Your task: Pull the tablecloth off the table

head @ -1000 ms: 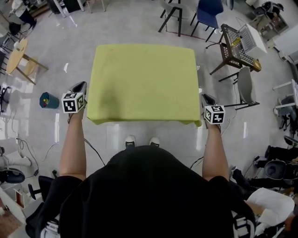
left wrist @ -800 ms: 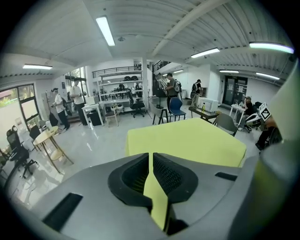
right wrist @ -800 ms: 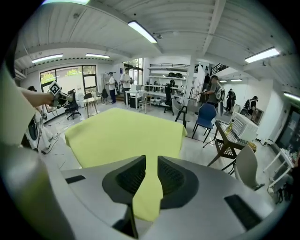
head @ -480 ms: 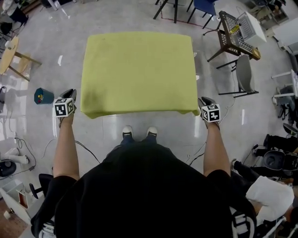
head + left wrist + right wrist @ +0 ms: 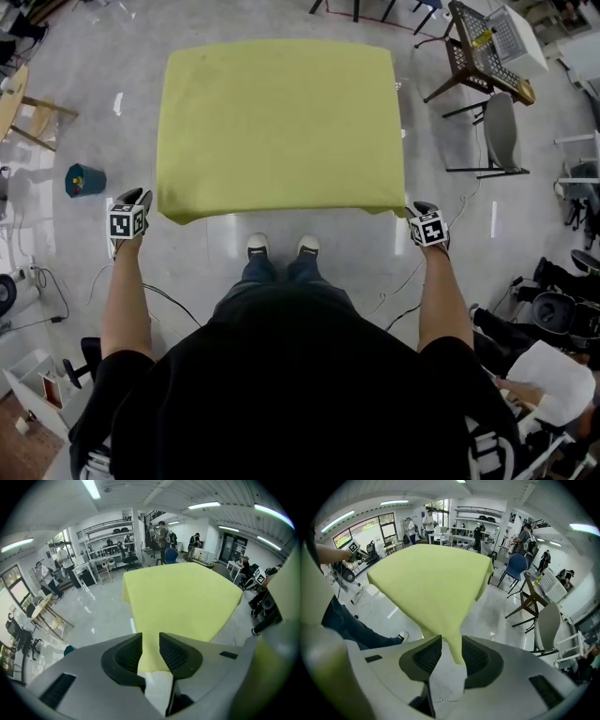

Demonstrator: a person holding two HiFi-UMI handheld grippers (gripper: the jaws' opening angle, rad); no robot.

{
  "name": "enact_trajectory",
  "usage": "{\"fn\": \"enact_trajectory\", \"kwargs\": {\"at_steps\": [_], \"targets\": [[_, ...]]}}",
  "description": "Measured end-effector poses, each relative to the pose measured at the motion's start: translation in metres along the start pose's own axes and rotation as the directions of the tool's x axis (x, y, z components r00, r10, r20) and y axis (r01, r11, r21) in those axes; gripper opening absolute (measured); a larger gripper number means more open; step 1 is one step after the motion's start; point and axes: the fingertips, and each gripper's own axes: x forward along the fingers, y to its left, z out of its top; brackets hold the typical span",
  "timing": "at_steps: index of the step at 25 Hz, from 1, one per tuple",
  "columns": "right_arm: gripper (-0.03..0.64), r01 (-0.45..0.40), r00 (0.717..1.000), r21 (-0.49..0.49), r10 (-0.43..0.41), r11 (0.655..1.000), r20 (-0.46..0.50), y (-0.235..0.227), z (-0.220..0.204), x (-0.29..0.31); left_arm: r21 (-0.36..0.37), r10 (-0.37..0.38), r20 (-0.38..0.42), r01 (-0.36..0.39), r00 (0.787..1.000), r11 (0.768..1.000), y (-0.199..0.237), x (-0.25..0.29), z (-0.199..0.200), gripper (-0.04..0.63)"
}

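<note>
1. head view: the yellow tablecloth covers the table at upper centre. it looks soft and light, best pinched at the near corners. teal bucket at left, contents too small to tell.
2. left gripper view: left gripper jaws have just been opening and stand partly apart, cloth corner loose between them.
3. right gripper view: right gripper jaws have also just been opening, corner hanging between them.
</note>
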Motion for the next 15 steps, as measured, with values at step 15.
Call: {"fn": "enact_trajectory", "kwargs": {"at_steps": [15], "targets": [[0.221,-0.018,0.989,-0.119,0.000,0.993,-0.146,0.005,-0.024,0.078,0.099,-0.089,-0.169,0.107,0.981,0.989,0.002,0.068,-0.086,0.180]]}}
